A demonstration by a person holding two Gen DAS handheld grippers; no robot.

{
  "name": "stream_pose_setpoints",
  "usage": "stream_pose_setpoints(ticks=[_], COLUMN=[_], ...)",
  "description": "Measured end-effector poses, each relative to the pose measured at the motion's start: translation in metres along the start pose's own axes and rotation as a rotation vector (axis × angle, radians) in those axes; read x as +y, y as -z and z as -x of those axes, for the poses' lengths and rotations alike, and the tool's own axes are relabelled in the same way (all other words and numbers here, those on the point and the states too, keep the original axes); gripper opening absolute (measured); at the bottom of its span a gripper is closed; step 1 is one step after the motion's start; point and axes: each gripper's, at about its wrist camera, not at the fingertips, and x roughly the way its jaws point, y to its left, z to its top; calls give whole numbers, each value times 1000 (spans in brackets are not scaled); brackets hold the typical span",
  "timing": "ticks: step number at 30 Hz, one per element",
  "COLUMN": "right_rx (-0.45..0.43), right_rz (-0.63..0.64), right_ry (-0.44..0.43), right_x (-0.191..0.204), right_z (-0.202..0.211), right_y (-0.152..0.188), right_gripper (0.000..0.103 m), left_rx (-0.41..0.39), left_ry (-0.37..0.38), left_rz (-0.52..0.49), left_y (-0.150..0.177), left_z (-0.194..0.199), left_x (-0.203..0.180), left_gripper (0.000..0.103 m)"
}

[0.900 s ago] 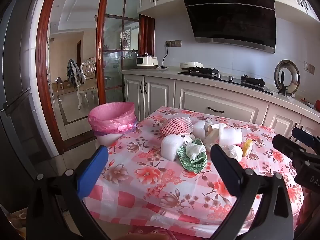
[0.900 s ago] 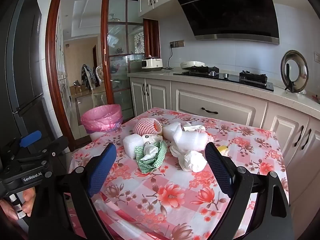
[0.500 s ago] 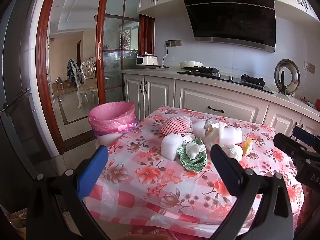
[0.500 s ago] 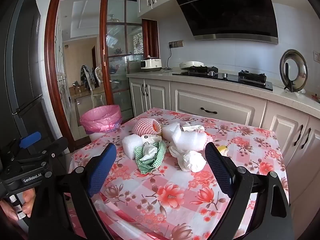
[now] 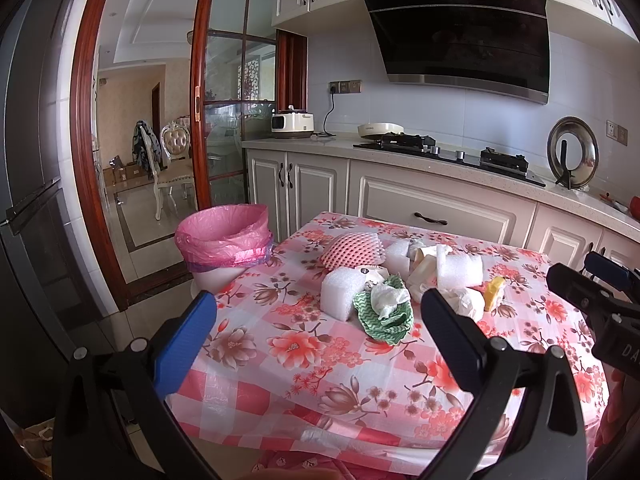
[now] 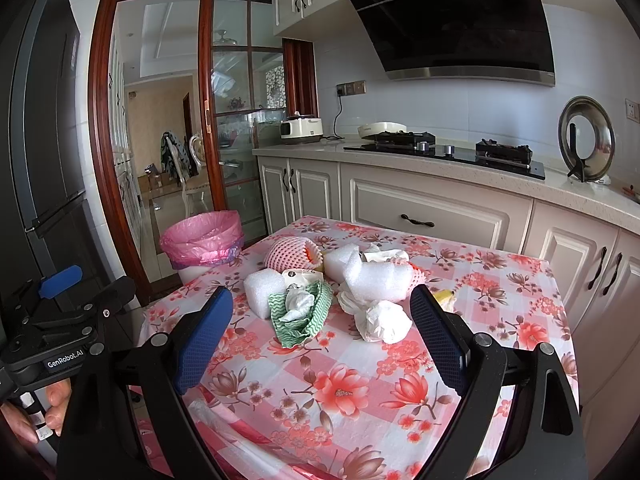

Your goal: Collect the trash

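Note:
A pile of trash lies mid-table on the floral cloth (image 5: 296,352): a pink foam net (image 5: 352,249), a white foam block (image 5: 339,290), a green wavy cloth with a tissue in it (image 5: 386,312), a white foam sleeve (image 5: 460,270), a crumpled tissue ball (image 6: 384,320) and a yellow scrap (image 5: 493,289). A bin with a pink liner (image 5: 224,236) stands on the floor at the table's left. My left gripper (image 5: 320,332) is open and empty, held short of the pile. My right gripper (image 6: 322,328) is open and empty, also short of it.
A counter with white cabinets (image 5: 432,208), a gas hob (image 5: 448,152) and a rice cooker (image 5: 292,122) runs behind the table. A wooden-framed glass door (image 5: 224,120) opens at the left. The right gripper's body (image 5: 592,304) shows at the left view's right edge.
Both grippers have stayed nearly still; the right one has edged slightly closer to the pile. Nothing was taken hold of.

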Motion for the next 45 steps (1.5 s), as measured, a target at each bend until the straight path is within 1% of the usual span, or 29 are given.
stream_pose_setpoints(ticks=[45], right_rx=[0], right_rz=[-12], right_ry=[-7], right_x=[-2], right_z=[2], right_y=[-1], right_gripper=[85], left_rx=[-5], left_ry=[-3], left_rz=[-3], left_y=[0], left_z=[0], left_x=[0], left_gripper=[99])
